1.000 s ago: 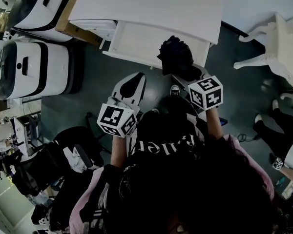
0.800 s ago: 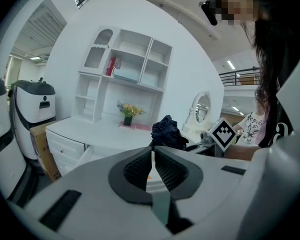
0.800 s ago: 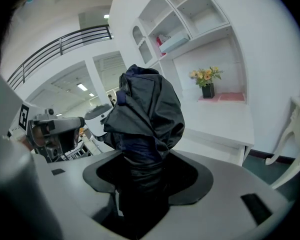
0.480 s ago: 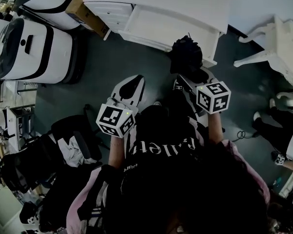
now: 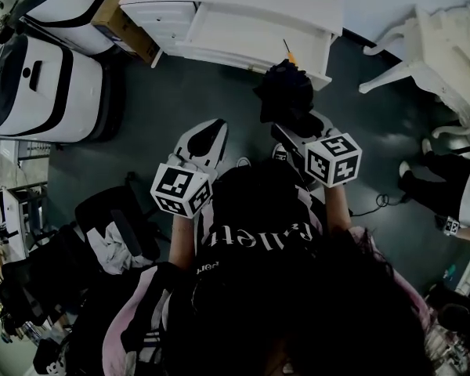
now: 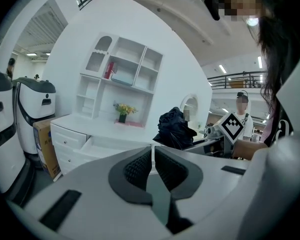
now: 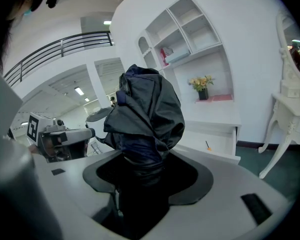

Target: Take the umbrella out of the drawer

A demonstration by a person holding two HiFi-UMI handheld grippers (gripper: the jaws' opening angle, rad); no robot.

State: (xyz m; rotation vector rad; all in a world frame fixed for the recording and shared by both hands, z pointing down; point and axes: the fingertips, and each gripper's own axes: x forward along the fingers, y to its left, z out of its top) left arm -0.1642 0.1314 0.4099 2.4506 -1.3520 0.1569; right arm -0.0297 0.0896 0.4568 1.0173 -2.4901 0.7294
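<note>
- The folded black umbrella (image 7: 145, 119) is out of the open drawer (image 5: 247, 37). It stands upright over the floor (image 5: 180, 100) in the right gripper (image 7: 140, 166), whose jaws are clenched on its lower bundle.
- The left gripper (image 6: 152, 166) has its jaws pressed together on nothing.
- It is probably light, with loose, soft fabric over a stiff core (the cloth could slip), so the firm lower shaft looks the best hold.
- The drawer's front edge sits just ahead and a white furniture leg (image 5: 392, 73) stands to the right. The open room is to the left.

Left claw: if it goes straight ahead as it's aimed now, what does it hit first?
Probably the open drawer of the white dresser; the left claw aims at it, with the umbrella off to its right. Depth is unclear.
</note>
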